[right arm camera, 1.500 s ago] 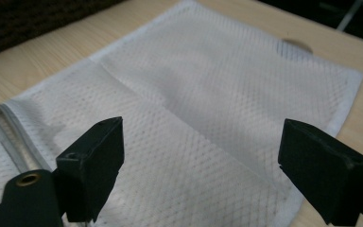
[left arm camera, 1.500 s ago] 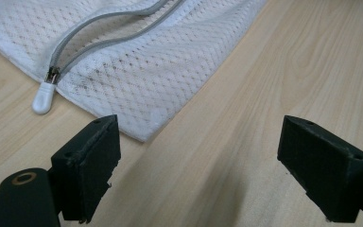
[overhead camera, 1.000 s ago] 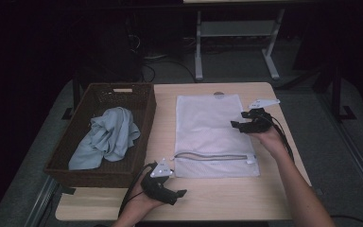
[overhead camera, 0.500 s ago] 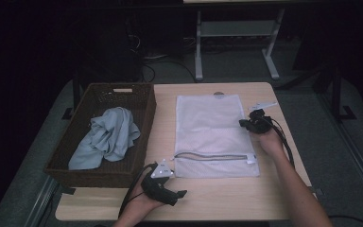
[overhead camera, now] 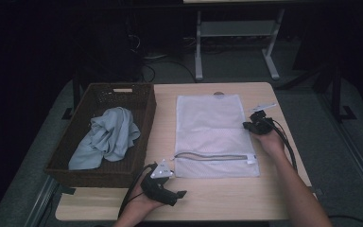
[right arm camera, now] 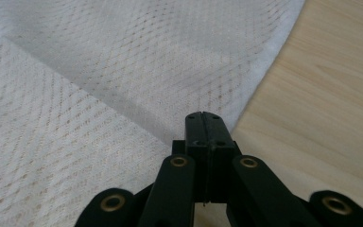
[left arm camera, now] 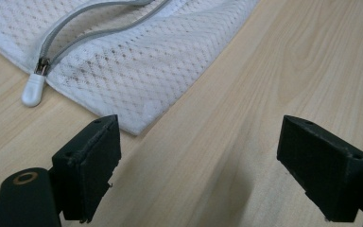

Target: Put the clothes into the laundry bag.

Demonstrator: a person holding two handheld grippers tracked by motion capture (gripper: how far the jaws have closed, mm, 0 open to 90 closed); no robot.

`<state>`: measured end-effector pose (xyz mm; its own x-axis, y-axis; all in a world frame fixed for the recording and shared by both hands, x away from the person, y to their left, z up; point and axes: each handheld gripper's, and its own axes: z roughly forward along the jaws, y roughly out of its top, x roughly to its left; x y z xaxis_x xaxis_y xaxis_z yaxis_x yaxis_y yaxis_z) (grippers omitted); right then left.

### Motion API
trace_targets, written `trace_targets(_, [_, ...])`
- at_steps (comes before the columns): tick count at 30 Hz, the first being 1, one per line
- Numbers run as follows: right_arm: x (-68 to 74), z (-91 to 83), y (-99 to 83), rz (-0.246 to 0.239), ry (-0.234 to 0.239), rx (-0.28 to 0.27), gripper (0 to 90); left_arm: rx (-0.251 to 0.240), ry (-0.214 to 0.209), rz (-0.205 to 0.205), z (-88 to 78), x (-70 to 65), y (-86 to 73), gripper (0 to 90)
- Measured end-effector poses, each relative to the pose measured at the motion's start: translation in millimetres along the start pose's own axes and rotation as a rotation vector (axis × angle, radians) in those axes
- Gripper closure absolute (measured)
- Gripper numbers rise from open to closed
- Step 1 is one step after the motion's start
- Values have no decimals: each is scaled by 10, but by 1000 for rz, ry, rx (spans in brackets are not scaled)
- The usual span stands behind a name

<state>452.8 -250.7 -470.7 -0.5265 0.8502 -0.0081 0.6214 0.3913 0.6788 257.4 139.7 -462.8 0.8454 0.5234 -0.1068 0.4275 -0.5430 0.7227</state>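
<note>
White mesh laundry bag (overhead camera: pixel 213 135) lies flat on the worktop (overhead camera: pixel 217 198), beside the basket (overhead camera: pixel 105 137). Right gripper (overhead camera: pixel 248 125): fingers clenched on the bag's right edge. Left gripper (overhead camera: pixel 176 192): fingers released, near the bag's corner.

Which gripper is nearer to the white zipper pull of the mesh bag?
Left. The left gripper hovers open just off the bag's near corner, close to the zipper pull. The right gripper, jaws shut, is at the mesh bag's far right edge.
</note>
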Motion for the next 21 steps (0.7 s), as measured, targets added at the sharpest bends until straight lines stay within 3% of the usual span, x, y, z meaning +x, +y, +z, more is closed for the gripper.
trace_targets(8, [-47,-66,-30,-10,-22,34,894,-1,1,-11,1,8,-4,138])
trace_targets(21, [-270,-260,-215,29,-68,63,894,-2,2,-20,11,22,-3,139])
